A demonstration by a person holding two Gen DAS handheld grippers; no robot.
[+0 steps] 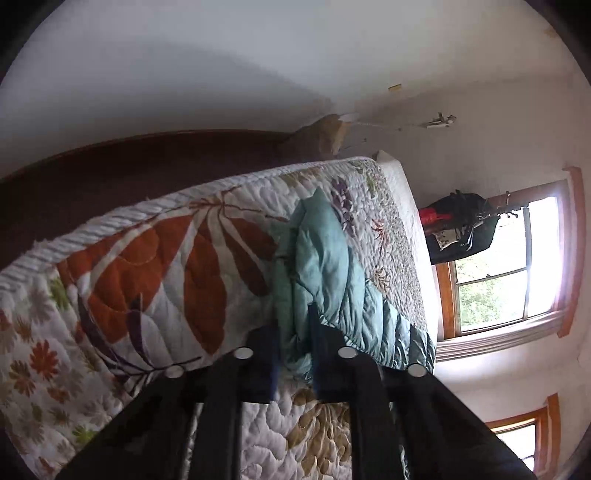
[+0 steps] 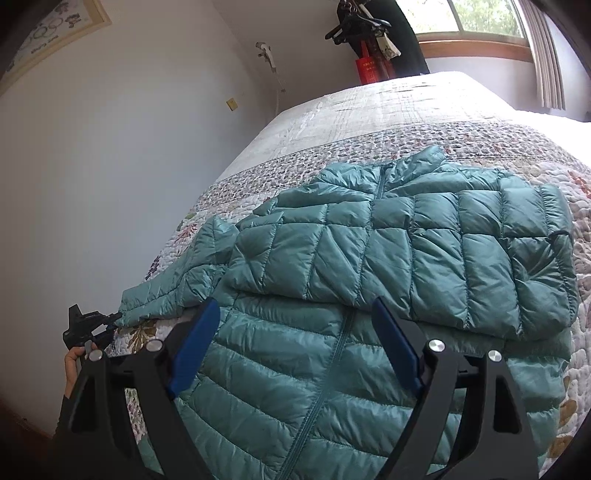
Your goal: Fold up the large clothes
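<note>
A teal puffer jacket (image 2: 406, 240) lies zipped on the quilted bed (image 2: 369, 147), its upper part folded down over the lower part. One sleeve (image 2: 177, 288) stretches out to the left toward the bed's edge. My right gripper (image 2: 295, 332) hovers open just above the jacket's lower half, its blue fingers (image 2: 199, 347) straddling the zipper. My left gripper (image 2: 110, 321), held by a hand (image 2: 72, 360), grips the sleeve's cuff. In the left wrist view the teal jacket (image 1: 325, 258) runs away from the left gripper (image 1: 290, 321), whose jaws stand close together on the fabric.
The floral quilt (image 1: 166, 258) covers the bed, with a dark headboard (image 1: 110, 173) behind. A white wall runs close along the bed's left side. Black and red bags (image 2: 369, 68) hang near the window (image 2: 480, 18). Bare quilt lies beyond the jacket's collar.
</note>
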